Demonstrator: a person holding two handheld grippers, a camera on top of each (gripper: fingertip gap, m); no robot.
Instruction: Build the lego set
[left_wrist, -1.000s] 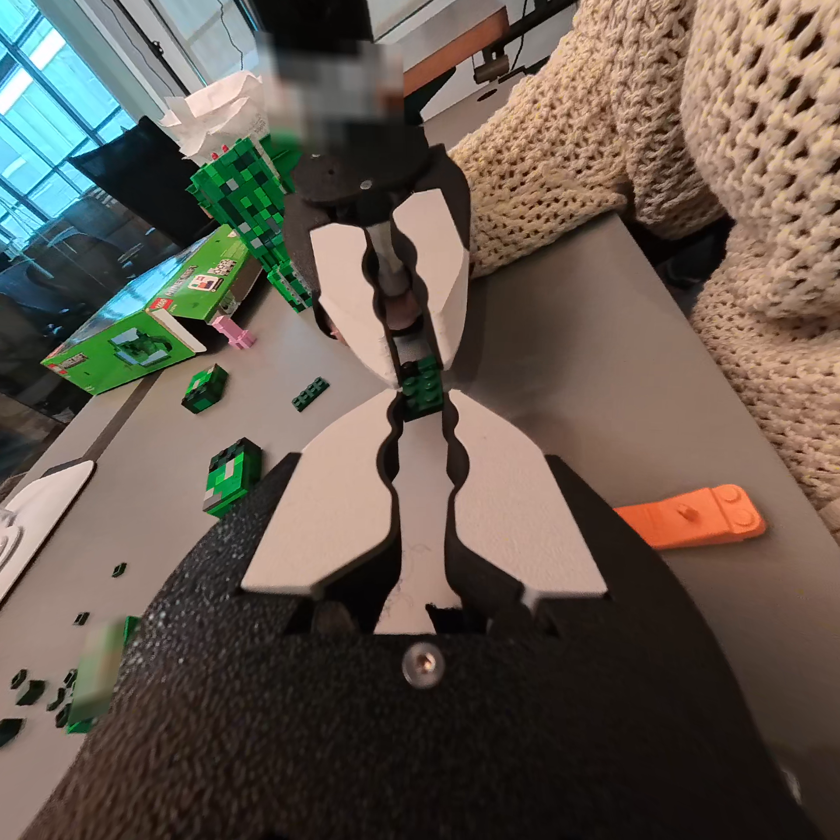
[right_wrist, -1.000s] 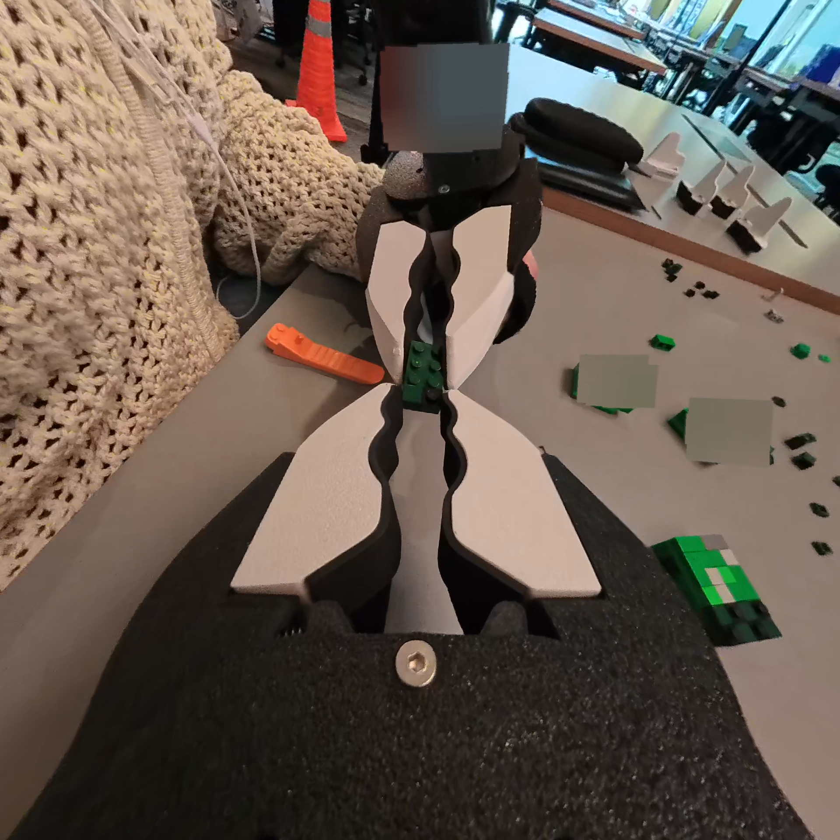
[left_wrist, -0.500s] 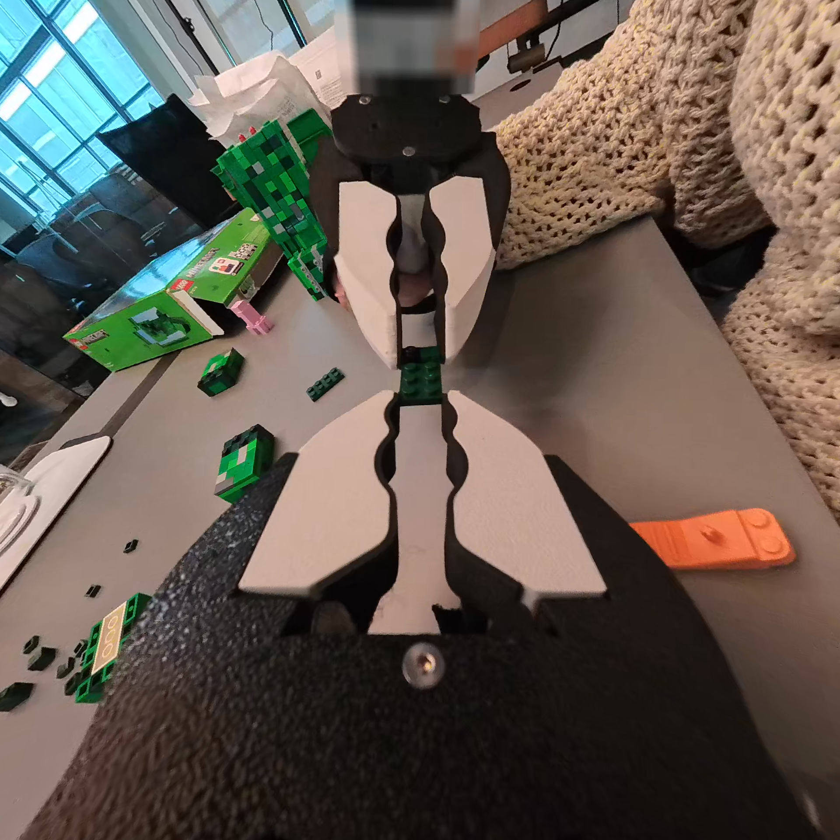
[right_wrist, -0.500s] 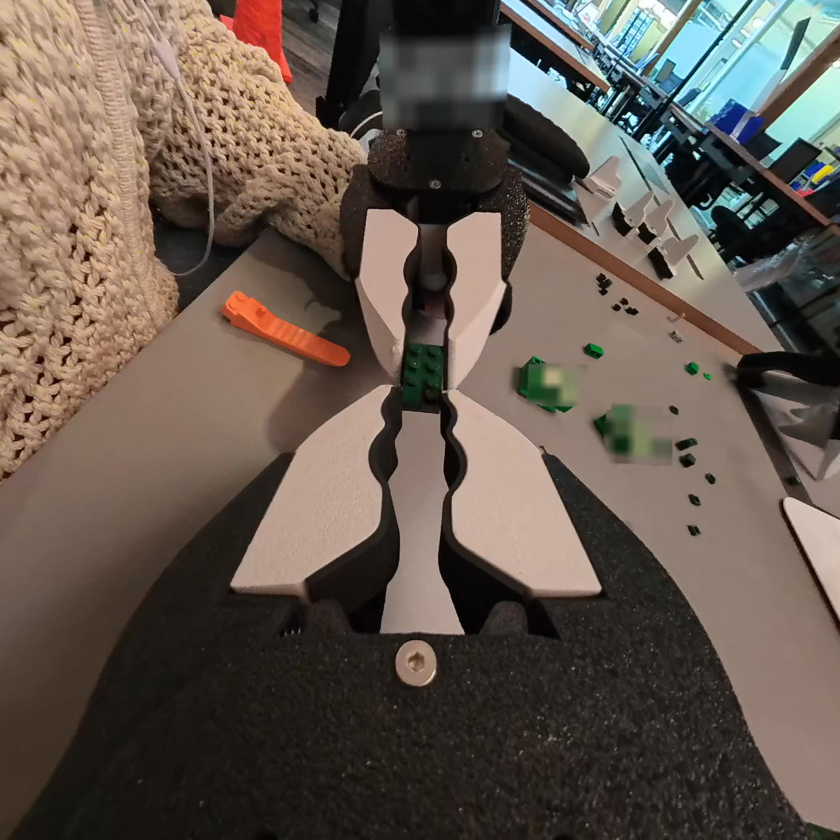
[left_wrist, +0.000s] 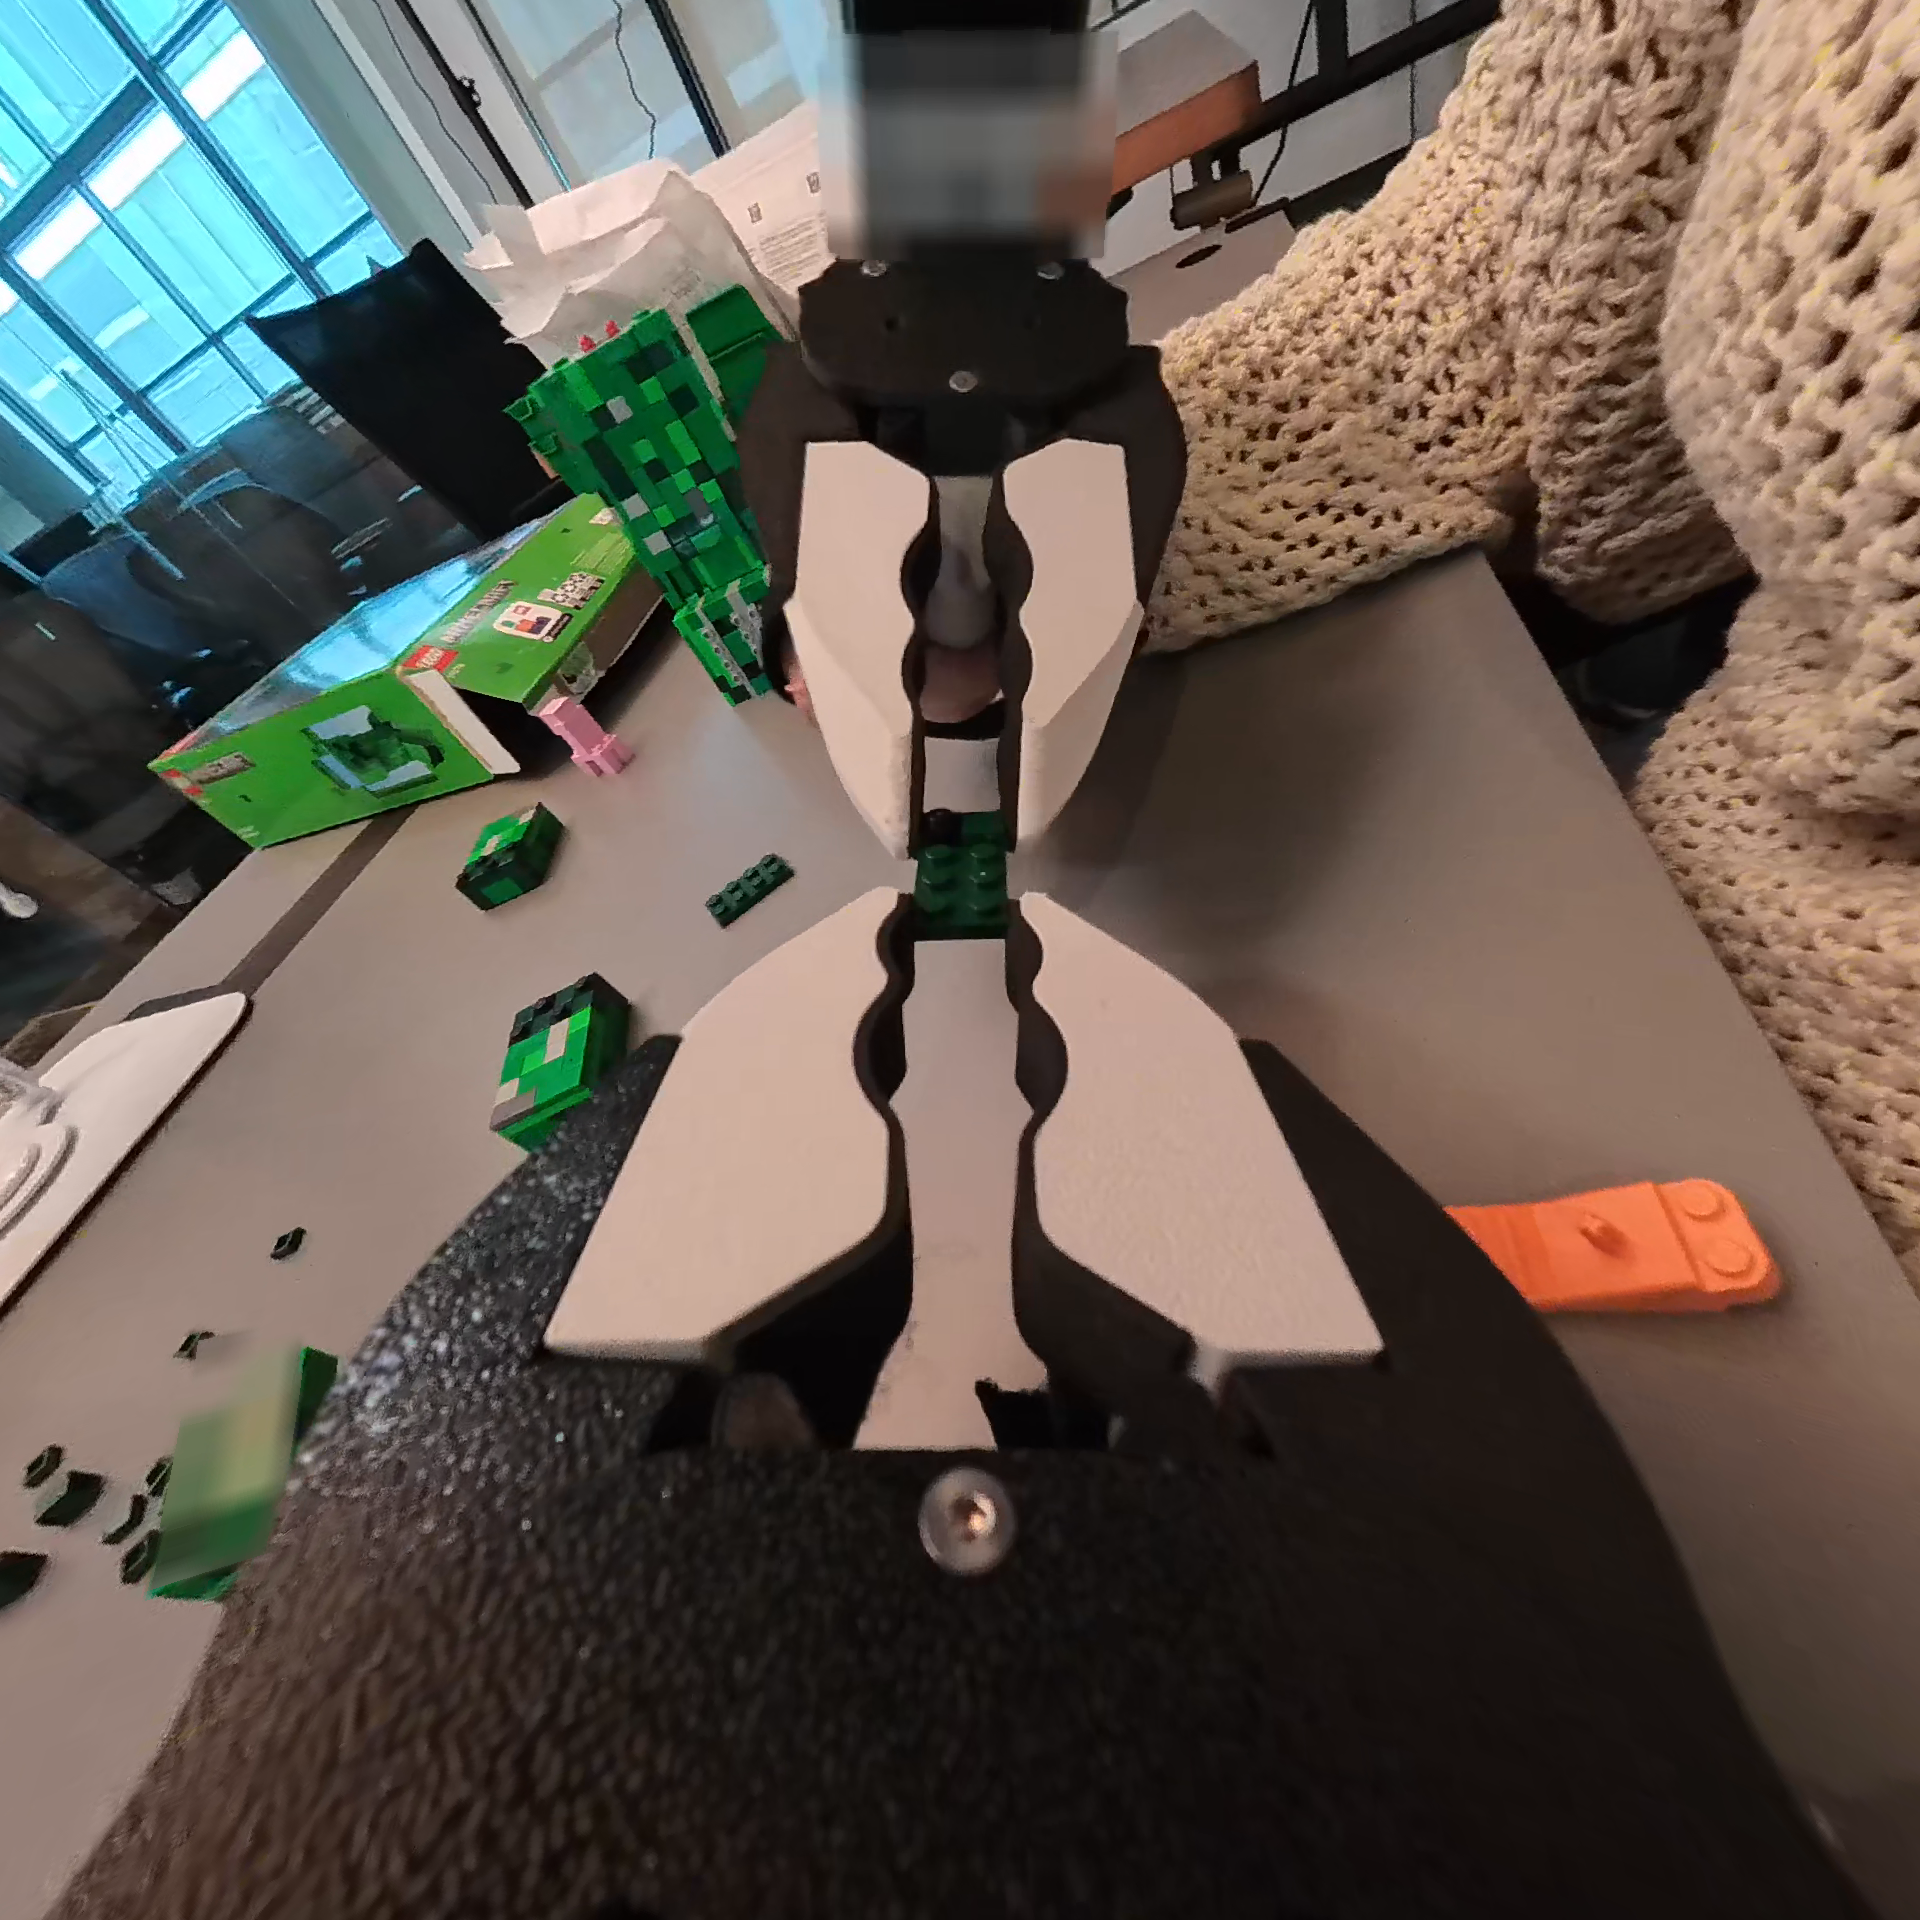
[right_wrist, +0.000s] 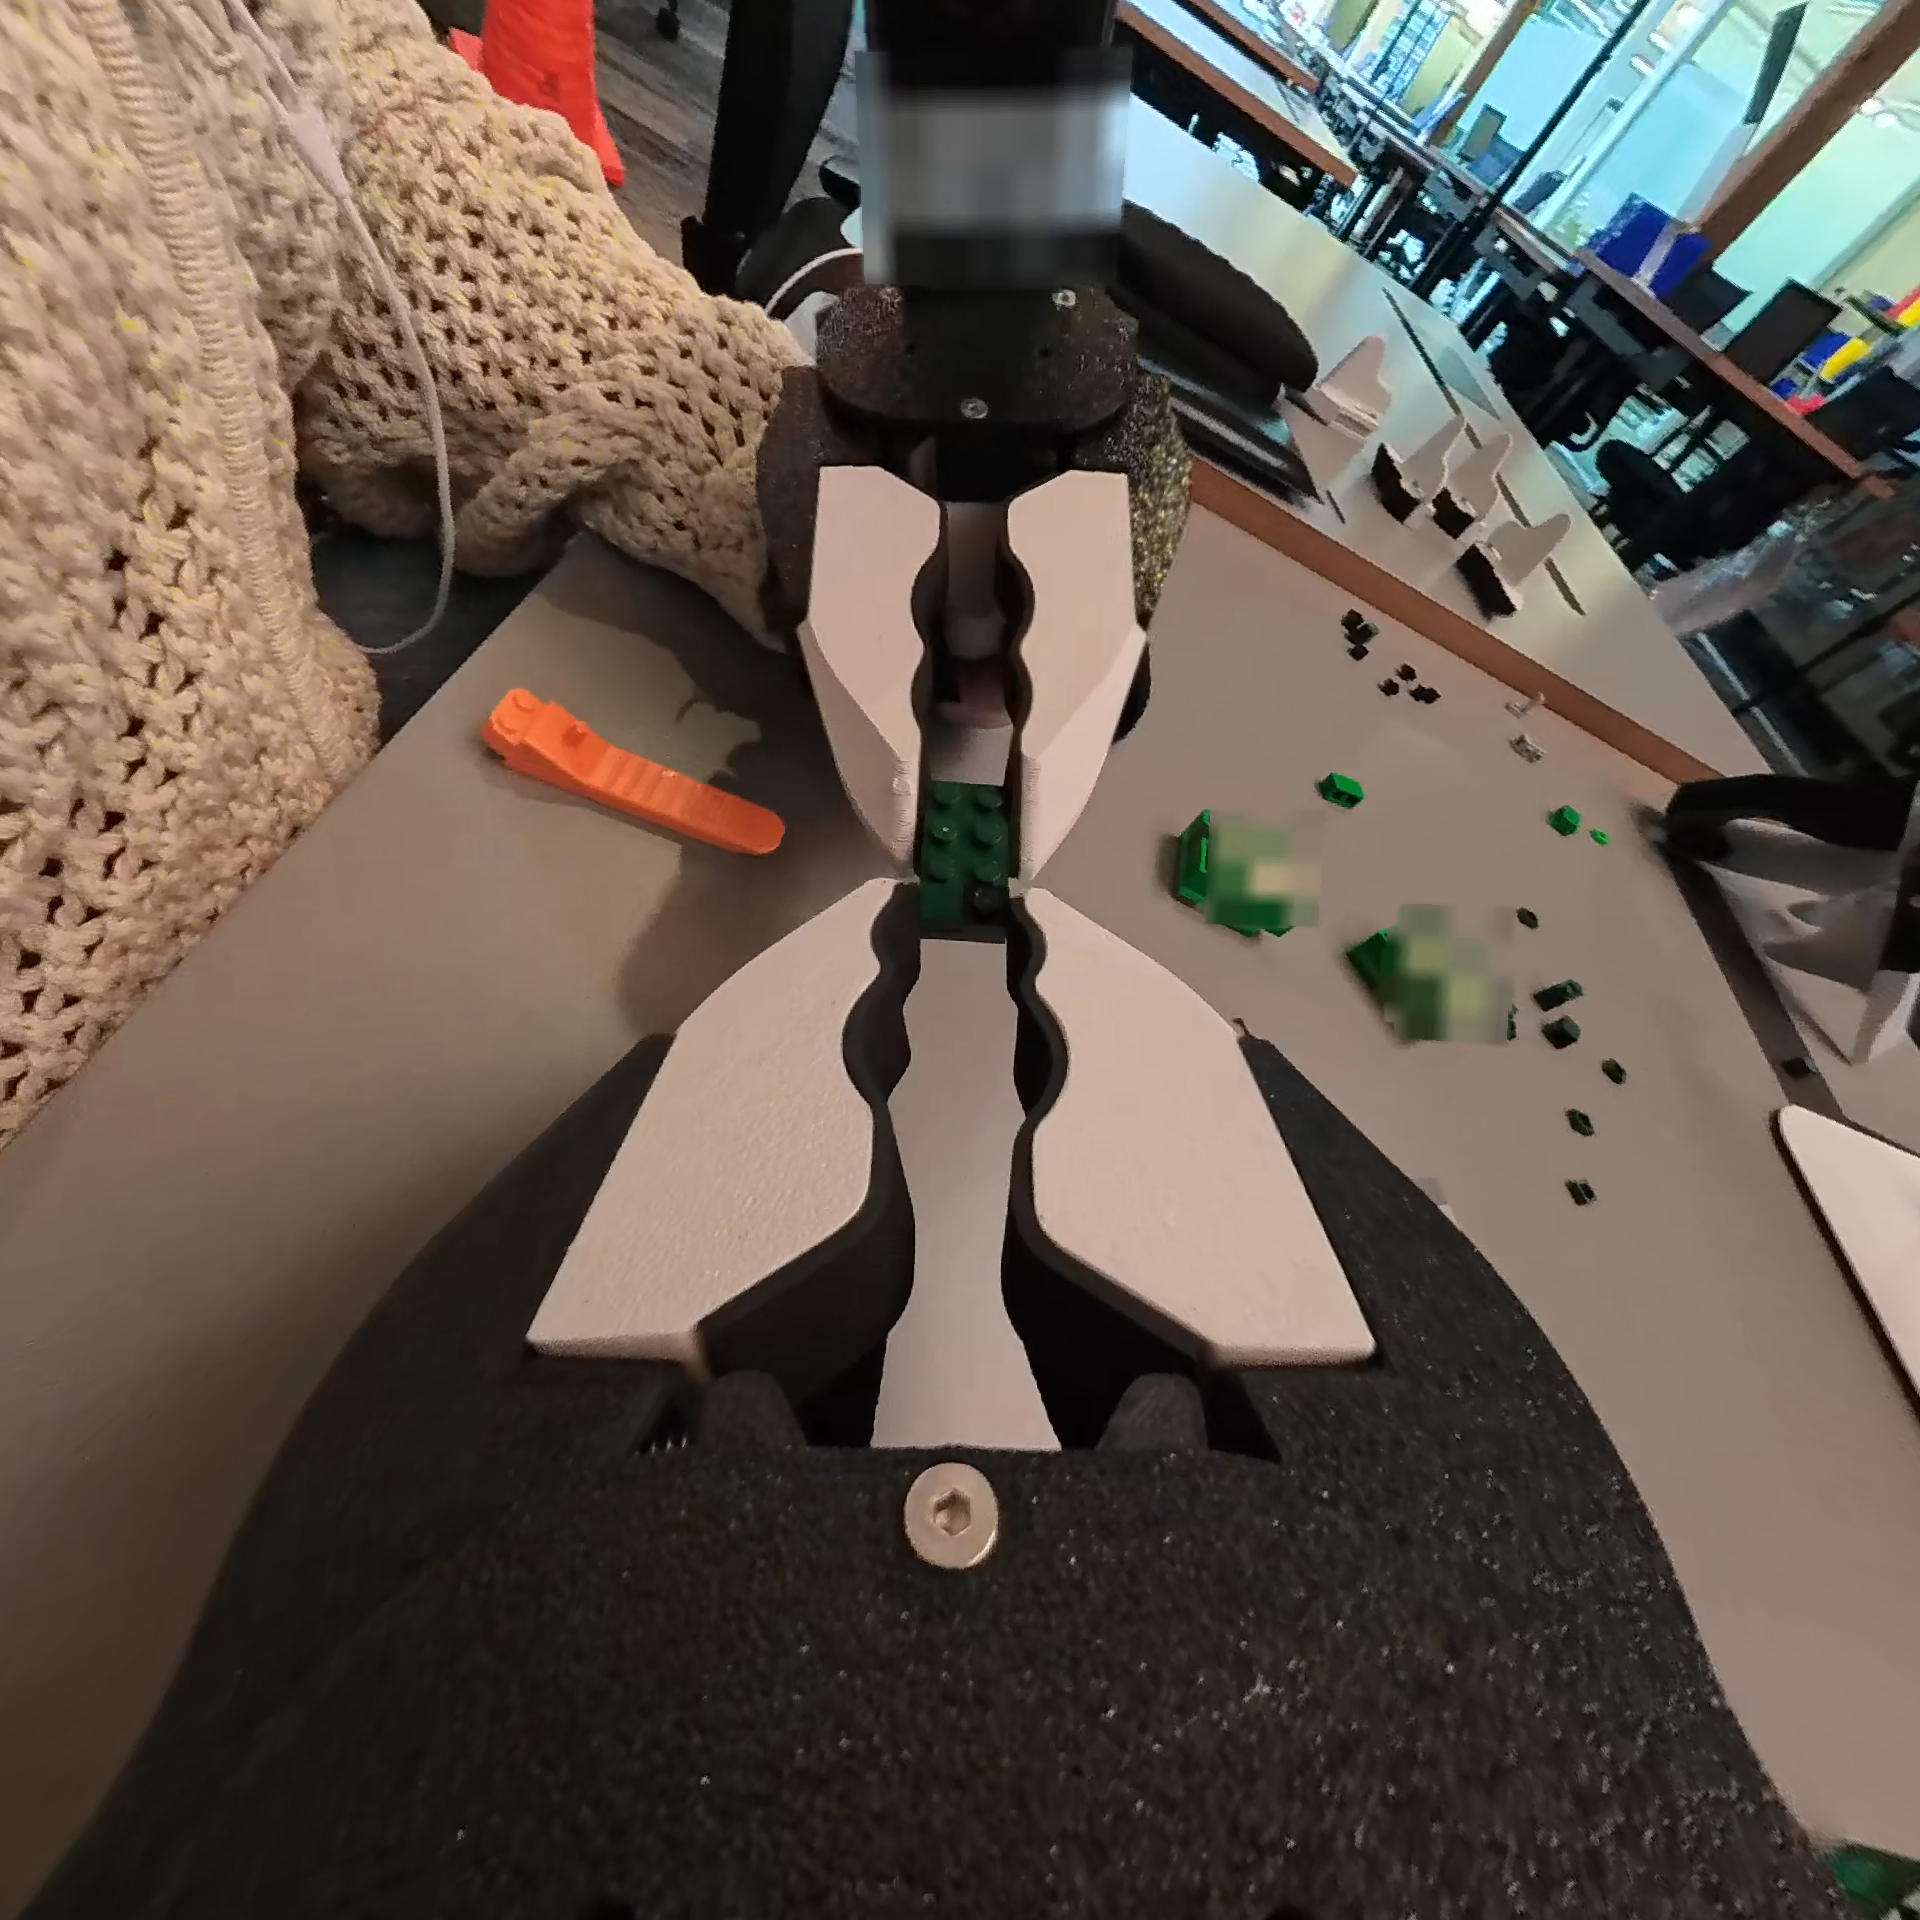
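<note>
My left gripper (left_wrist: 961, 920) and my right gripper (right_wrist: 961, 909) point at each other, tip to tip, above the grey table (left_wrist: 1299, 883). Both are shut on a small dark green lego plate piece (left_wrist: 961, 878) with a black bit on it, each holding one end. The piece also shows in the right wrist view (right_wrist: 964, 847). The right gripper shows from the front in the left wrist view (left_wrist: 961, 831), and the left gripper in the right wrist view (right_wrist: 961, 821). A tall green block figure (left_wrist: 655, 488) stands behind.
A green set box (left_wrist: 416, 686), a pink figure (left_wrist: 587, 732), two small green cubes (left_wrist: 514, 857) (left_wrist: 561, 1070), a dark green plate (left_wrist: 748, 888) and loose bits (left_wrist: 73, 1496) lie left. An orange brick separator (left_wrist: 1610, 1247) lies right. Knit sleeves (left_wrist: 1455, 343) reach in. Both grippers' tips are close together, under 4 cm apart. The orange brick separator (left_wrist: 1610, 1247) sits 10 cm or so from the ends of my left fingers. Seen from the right wrist view (right_wrist: 559, 720) as well.
Both grippers stay shut on the green piece. The opposite gripper has swung from tilted to straight in line with mine, and both views have turned a little.
</note>
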